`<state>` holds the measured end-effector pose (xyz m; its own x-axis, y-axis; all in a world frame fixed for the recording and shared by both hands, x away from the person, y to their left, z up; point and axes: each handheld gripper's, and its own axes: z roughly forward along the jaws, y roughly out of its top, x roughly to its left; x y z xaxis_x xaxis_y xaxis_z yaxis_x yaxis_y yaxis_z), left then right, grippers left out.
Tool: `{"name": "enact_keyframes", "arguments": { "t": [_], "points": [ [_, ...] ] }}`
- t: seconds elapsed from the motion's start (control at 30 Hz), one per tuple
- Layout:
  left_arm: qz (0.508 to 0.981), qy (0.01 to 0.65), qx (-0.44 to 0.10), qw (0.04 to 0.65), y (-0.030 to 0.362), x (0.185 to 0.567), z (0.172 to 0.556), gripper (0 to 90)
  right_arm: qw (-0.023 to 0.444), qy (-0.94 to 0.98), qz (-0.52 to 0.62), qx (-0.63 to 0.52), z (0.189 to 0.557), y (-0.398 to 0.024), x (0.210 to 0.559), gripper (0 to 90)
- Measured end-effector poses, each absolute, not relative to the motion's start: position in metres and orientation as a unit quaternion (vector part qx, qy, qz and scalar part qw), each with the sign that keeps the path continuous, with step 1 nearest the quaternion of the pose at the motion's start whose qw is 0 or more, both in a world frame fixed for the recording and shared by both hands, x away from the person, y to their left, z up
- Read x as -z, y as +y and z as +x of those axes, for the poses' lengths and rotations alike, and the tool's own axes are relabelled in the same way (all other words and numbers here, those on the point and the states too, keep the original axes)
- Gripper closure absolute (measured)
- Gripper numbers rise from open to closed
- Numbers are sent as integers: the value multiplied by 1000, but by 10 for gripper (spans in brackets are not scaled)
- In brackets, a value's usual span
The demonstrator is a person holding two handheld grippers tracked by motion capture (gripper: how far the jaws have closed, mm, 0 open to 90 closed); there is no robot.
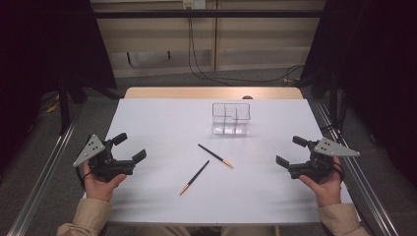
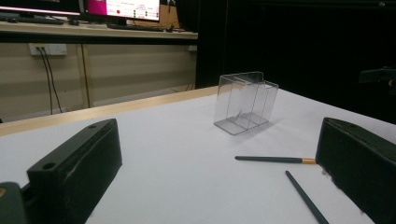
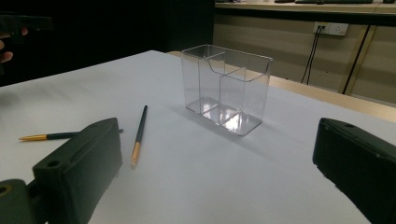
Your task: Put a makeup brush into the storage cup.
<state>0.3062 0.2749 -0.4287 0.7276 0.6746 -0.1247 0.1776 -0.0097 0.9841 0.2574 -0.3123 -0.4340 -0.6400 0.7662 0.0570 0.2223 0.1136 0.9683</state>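
Two thin dark pencils with gold tips lie flat on the white surface [image 1: 162, 128], near the middle of the high view. One pencil [image 1: 215, 156] sits a bit higher and to the right. The other pencil [image 1: 194, 177] sits lower and to the left. Their dark ends come close together, but they do not touch.

A clear plastic box [image 1: 231, 118] with walls inside stands upright above the pencils, toward the top middle. It is empty.

The left tongs [image 1: 130, 147] are at the lower left, held in a hand [image 1: 98, 184]. They are spread wide and pinch nothing. The right tongs [image 1: 291, 151] are at the lower right, held in the other hand [image 1: 324, 187]. They too are spread wide and hold nothing. Both are well apart from the pencils.
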Motion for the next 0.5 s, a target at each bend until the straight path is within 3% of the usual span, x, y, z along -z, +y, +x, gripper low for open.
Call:
{"name": "enact_keyframes", "arguments": {
  "t": [0.5],
  "points": [
    [693,309,-179,626,262,433,305,3,236,712,336,-570,260,-305,432,6]
  ]
}}
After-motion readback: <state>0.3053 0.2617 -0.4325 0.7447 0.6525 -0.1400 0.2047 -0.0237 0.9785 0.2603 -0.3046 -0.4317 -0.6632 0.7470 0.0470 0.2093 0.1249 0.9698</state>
